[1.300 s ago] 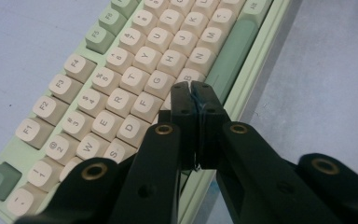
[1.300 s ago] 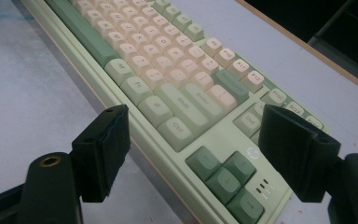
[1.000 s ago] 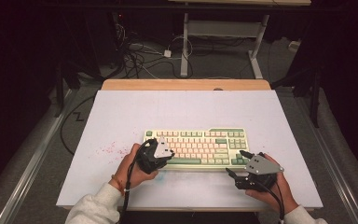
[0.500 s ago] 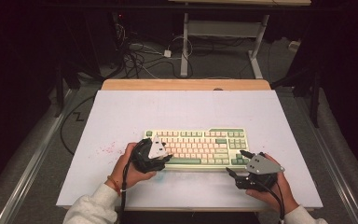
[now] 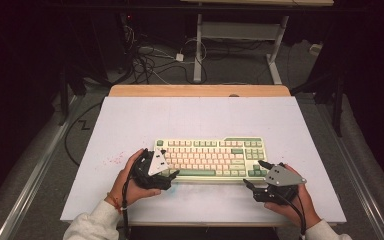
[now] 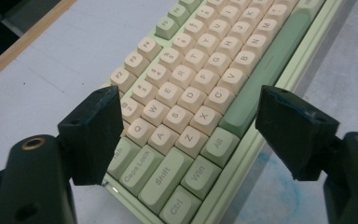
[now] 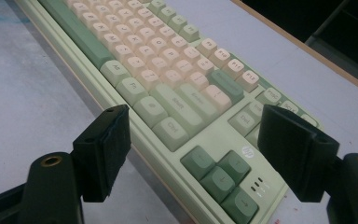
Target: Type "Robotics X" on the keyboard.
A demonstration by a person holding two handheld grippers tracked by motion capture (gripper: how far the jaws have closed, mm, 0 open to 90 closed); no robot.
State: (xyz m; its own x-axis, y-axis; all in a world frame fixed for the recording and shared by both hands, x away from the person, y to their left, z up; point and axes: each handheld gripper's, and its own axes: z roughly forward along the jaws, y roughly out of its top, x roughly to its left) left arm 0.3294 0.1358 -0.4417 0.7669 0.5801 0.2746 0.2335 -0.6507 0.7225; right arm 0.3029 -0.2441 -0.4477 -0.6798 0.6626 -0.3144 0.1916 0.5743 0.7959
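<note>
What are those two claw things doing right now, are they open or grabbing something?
Left gripper: jaws have just been opening, now open over the keyboard's left end, holding nothing.
Right gripper: open at its right end, holding nothing.

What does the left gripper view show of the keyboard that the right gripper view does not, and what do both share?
Left gripper view: the keyboard's left end, with Caps Lock, letter keys and the left gripper's open jaws. Right gripper view: its right end, with the arrow keys between the right gripper's open jaws. Both: the green spacebar and white tabletop.
</note>
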